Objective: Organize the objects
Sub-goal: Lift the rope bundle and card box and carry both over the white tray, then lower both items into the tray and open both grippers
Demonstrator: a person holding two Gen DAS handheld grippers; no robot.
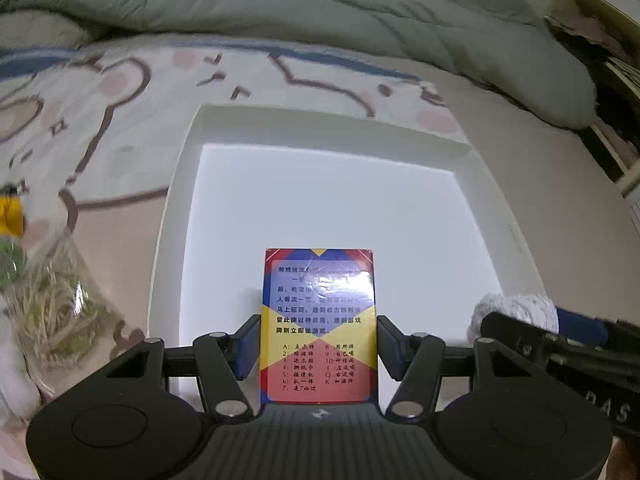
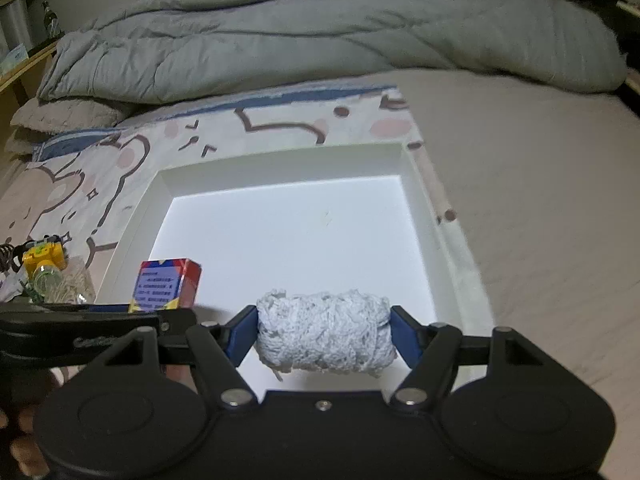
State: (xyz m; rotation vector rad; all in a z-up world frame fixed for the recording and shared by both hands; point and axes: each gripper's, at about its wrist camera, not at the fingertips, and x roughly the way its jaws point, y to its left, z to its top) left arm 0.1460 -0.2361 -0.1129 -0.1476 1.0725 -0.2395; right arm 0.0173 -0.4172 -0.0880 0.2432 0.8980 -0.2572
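Observation:
My left gripper is shut on a colourful card box printed in red, blue and yellow, and holds it over the near left part of a white tray. The card box also shows in the right wrist view. My right gripper is shut on a white yarn ball and holds it over the near edge of the tray. The yarn ball shows at the right of the left wrist view.
The tray lies on a bed with a cartoon bear sheet. A grey duvet is bunched behind it. To the tray's left lie a clear bag of rubber bands and a yellow toy. Shelves stand at the far left.

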